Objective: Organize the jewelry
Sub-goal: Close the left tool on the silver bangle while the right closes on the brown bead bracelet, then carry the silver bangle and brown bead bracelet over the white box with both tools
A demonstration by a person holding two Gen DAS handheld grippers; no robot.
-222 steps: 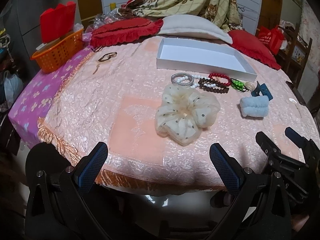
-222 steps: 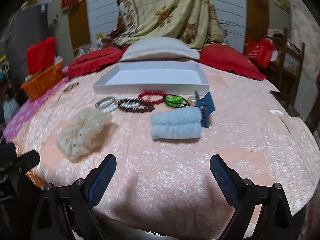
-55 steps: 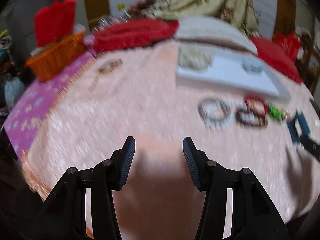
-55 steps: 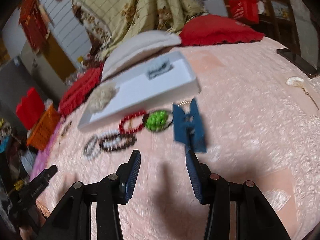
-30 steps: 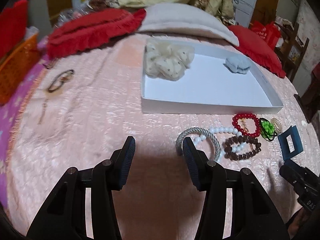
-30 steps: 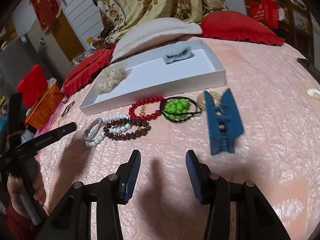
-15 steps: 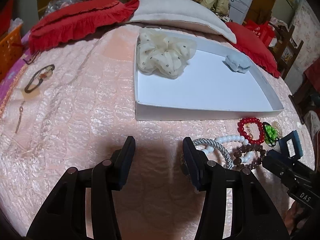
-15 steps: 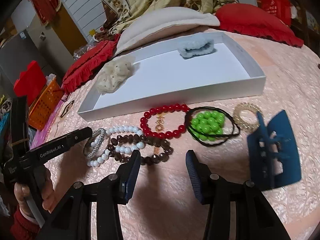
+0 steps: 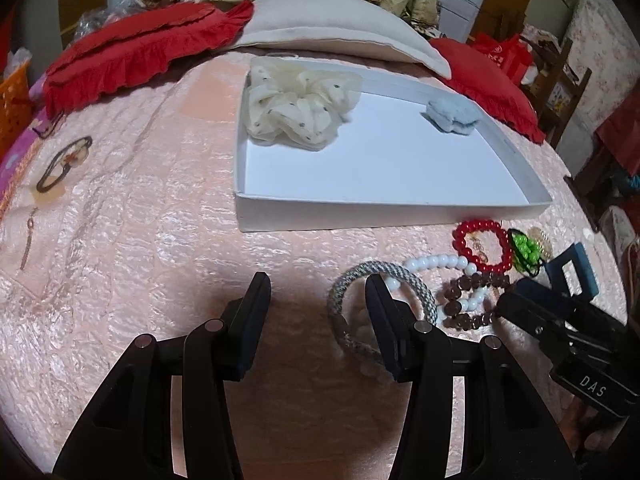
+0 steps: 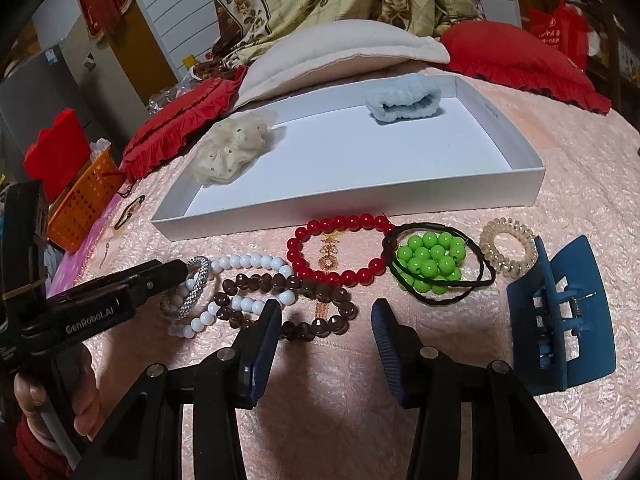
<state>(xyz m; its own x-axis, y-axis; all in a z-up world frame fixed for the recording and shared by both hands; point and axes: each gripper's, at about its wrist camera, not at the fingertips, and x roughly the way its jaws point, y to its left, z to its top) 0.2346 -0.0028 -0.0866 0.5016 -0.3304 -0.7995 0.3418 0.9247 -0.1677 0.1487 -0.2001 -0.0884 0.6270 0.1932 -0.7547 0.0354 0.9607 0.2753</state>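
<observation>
Hovering my left tongs [image 9: 316,296] with jaws apart, one finger is covering part of the grey woven bangle [image 9: 344,292] lying on the pink bedspread [image 9: 120,220]. My right tongs [image 10: 324,316] are likewise spread, grasping nothing, just short of the brown bead bracelet [image 10: 308,284], whose near edge they are partly hiding. Entangled with it is lying the white bead bracelet [image 10: 248,260]; beside that, the red bead bracelet [image 10: 340,248], green bead hair tie [image 10: 430,258], clear coil tie [image 10: 508,248] and blue claw clip [image 10: 560,320]. Sitting in the white tray [image 10: 360,204]: cream scrunchie [image 10: 232,144], pale blue scrunchie [image 10: 404,102]. An oval item [image 9: 62,164] far left is showing too unclear to name.
</observation>
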